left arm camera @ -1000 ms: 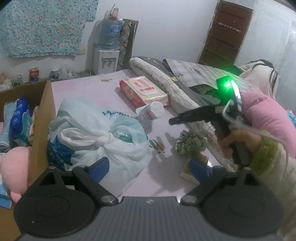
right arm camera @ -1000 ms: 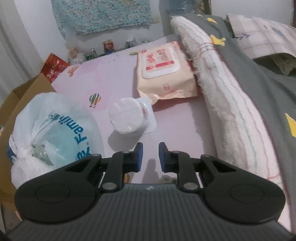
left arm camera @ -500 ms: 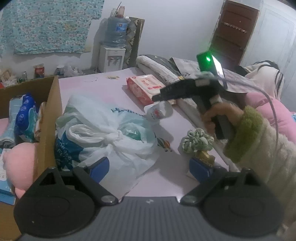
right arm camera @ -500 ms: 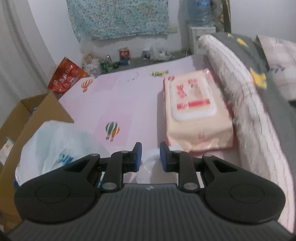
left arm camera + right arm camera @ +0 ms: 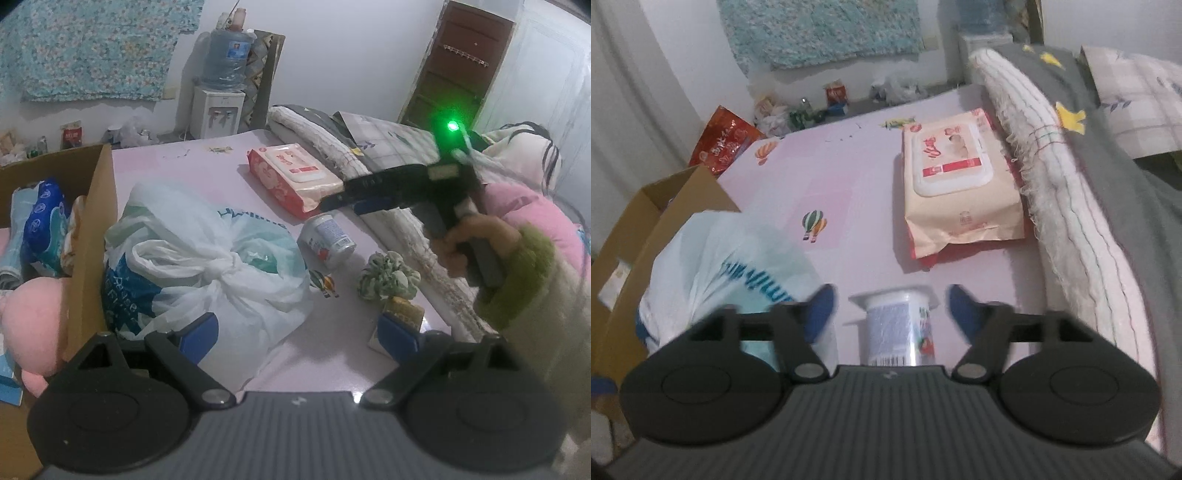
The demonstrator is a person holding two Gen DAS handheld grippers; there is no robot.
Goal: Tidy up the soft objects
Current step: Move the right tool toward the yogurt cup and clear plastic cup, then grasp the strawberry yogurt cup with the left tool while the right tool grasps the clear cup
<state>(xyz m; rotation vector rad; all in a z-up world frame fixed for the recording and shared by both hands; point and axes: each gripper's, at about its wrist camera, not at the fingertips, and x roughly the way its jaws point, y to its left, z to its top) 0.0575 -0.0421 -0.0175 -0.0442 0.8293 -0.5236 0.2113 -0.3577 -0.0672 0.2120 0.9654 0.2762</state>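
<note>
Off-task stuff I saw from my left wrist view: water dispenser (image 5: 219, 110) with a blue bottle (image 5: 229, 57) on top stood at 12 o'clock by the wall. Floral cloth (image 5: 92, 48) hung at 10 o'clock. Brown door (image 5: 461, 66) at 2 o'clock. Red foil bag (image 5: 726, 146) at 10 o'clock in my right view.

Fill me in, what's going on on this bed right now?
A person is sorting soft items with two handheld grippers. The right gripper hangs over a small cup lying on its side on the pink sheet; its jaws are opening, with the cup between them but untouched. The left gripper waits open above the knotted plastic bag, next to the cardboard box. A wet-wipes pack and a green scrunchie lie loose.
</note>
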